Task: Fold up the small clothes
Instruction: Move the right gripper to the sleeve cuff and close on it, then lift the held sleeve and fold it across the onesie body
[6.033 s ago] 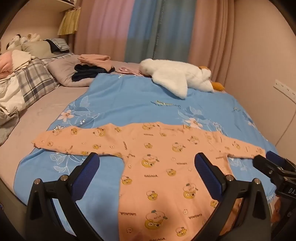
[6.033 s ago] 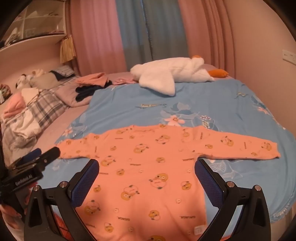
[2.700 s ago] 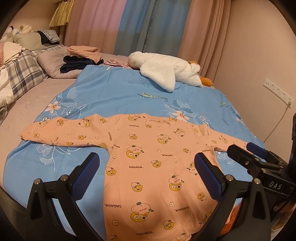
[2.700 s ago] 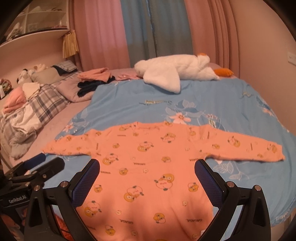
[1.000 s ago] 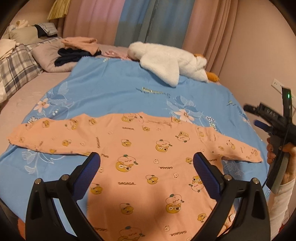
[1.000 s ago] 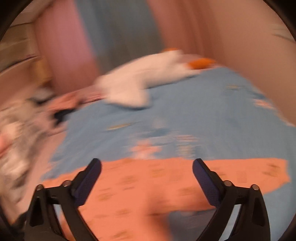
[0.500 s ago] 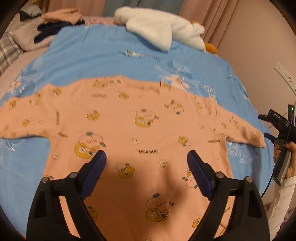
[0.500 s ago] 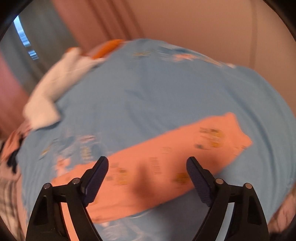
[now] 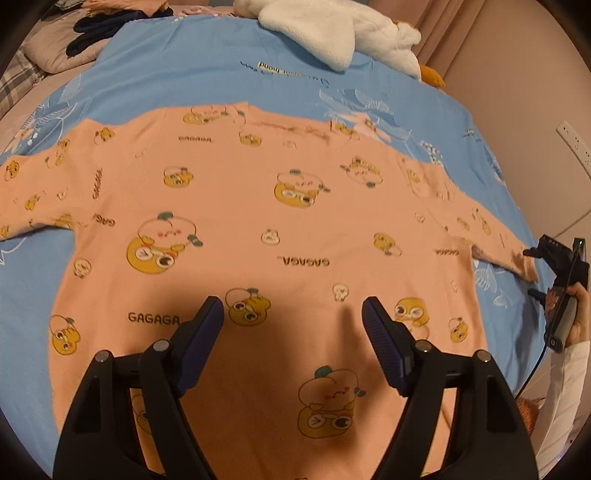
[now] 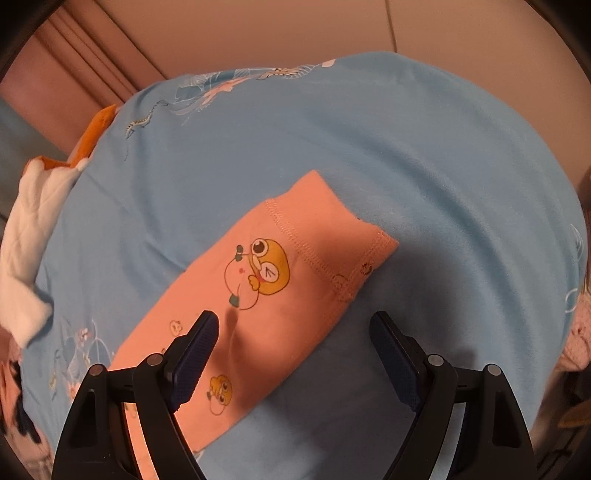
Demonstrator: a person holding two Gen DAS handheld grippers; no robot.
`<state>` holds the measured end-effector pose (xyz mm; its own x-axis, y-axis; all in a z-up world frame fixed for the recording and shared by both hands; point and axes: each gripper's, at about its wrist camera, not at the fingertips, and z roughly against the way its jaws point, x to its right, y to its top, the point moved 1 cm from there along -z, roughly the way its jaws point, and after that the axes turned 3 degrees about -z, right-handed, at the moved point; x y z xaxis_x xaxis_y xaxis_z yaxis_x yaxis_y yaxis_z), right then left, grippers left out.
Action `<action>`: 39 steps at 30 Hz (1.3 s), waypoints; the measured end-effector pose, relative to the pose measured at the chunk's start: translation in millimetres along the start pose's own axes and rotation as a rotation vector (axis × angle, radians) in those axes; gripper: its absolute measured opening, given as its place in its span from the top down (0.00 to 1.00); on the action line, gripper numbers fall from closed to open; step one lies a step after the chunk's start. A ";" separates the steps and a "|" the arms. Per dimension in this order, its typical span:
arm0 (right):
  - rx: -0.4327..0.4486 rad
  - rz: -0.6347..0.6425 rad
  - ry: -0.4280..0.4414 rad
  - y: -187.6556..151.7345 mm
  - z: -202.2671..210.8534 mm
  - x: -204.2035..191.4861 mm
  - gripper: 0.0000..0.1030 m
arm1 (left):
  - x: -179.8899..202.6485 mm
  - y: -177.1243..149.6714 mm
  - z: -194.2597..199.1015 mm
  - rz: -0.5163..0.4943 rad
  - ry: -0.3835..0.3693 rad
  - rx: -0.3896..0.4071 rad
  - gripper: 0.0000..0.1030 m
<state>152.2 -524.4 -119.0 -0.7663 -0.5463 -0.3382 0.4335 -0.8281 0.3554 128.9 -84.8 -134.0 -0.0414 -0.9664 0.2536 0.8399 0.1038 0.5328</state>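
A small peach-orange long-sleeved cotton top printed with yellow cartoon ducks (image 9: 295,206) is seen laid flat, sleeves outstretched, on a light blue floral bedsheet (image 9: 177,66), filling the middle of the left wrist view from the left edge to the right. The left tongs (image 9: 292,321) are shown at the lower centre of that view, spread wide and holding nothing, poised over the lower body of the top; compared with a few seconds ago, they have been brought lower and closer, so the fabric now fills far more of the frame. The larger change is on the other side: the right tongs (image 10: 293,341), previously pointed at the middle of the garment, have been swung out to the end of one sleeve. In the right wrist view the stitched sleeve cuff (image 10: 332,236) is seen at the centre of the frame, lying flat on the sheet, just ahead of the widely spread, empty tongs. In the left wrist view the right tongs (image 9: 550,254) appear at the right edge, close beside the sleeve tip. A white fluffy plush toy (image 9: 332,33) lies at the top of the frame, well apart from the top. No fold has yet been made; it is judged that the sleeve is about to be pinched at the cuff and carried inward across the body as the first fold.
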 end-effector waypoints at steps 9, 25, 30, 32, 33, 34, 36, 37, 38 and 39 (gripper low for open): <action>0.059 0.041 -0.034 1.2 -1.2 3.0 0.69 | -1.3 -5.6 -9.8 -0.010 0.012 0.004 0.23; 0.219 0.050 0.117 0.8 42.9 -4.2 0.95 | -6.6 -5.6 -9.2 0.027 -0.040 0.015 0.21; 0.300 0.152 0.206 -5.4 67.4 -31.6 0.95 | -6.5 -5.6 -7.7 0.020 -0.062 0.017 0.19; 0.323 0.203 0.258 -9.4 77.0 -44.4 0.95 | -7.2 -5.6 -5.8 0.022 -0.068 0.017 0.19; 0.338 0.241 0.273 -13.5 82.2 -53.6 0.95 | -7.3 -5.8 -4.8 0.024 -0.068 0.014 0.19; 0.360 0.287 0.271 -17.9 86.8 -62.4 0.95 | -7.2 -6.1 -4.2 0.025 -0.065 0.012 0.19; 0.397 0.368 0.246 -26.2 92.2 -77.8 0.95 | -5.5 -6.6 -1.2 0.026 -0.052 0.016 0.19; 0.401 0.397 0.249 -30.1 93.9 -84.1 0.95 | -4.6 -7.3 0.7 0.029 -0.046 0.020 0.19; 0.398 0.422 0.271 -33.8 95.4 -90.1 0.95 | -4.1 -7.9 3.1 0.032 -0.045 0.025 0.19; 0.389 0.447 0.306 -37.7 96.6 -96.5 0.95 | -3.7 -8.3 6.0 0.034 -0.048 0.030 0.19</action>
<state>164.0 -428.3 -15.6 -0.3583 -0.8852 -0.2967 0.4322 -0.4389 0.7878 118.9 -80.6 -134.5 -0.0397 -0.9497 0.3106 0.8249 0.1443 0.5465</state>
